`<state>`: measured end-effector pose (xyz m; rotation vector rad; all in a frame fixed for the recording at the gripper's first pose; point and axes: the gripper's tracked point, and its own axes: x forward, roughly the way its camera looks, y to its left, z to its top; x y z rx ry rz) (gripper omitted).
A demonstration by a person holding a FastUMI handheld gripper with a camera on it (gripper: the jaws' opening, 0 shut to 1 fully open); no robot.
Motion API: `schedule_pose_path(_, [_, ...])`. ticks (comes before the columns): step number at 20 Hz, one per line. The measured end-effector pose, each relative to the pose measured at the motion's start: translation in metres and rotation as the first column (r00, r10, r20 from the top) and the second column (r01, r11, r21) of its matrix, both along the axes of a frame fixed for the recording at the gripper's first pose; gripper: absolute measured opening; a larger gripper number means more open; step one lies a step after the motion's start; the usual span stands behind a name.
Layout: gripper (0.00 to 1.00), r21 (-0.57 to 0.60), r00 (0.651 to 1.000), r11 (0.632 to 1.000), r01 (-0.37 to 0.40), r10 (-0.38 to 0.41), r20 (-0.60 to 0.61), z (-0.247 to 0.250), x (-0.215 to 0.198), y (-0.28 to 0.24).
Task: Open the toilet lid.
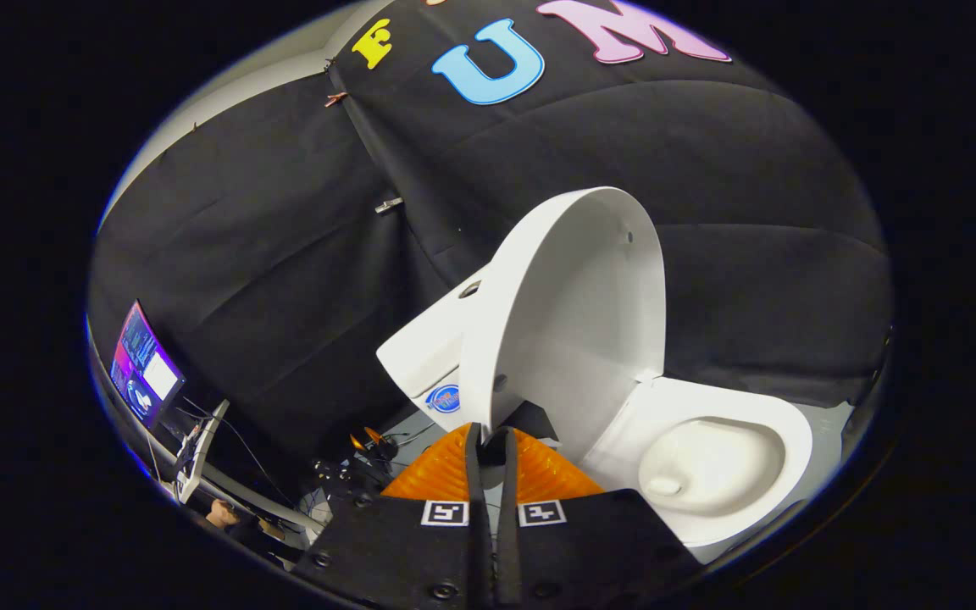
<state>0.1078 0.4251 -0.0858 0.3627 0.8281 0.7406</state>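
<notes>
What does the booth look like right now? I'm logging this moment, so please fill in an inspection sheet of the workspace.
Surface: grey floor beside the toilet.
Job's things: toilet lid raised, standing against the tank; seat down, bowl exposed.
Clutter: small items on the floor beside the tank, too small to identify.
Grippers: gripper with fingers nearly together, just below the lid's edge; contact cannot be told.
Cables: dark wires on the floor near the monitor.
Surroundings: black cloth wall, clipped in places.

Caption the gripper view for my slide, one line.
Toilet lid raised almost upright before the tank, seat and bowl exposed; gripper nearly closed at the lid's lower edge.
</notes>
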Motion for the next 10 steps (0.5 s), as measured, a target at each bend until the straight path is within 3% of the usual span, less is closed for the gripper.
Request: schedule_pose_path(10, [0.07, -0.115, 0.991, 0.991, -0.064, 0.077, 0.108, -0.012, 0.004, 0.079])
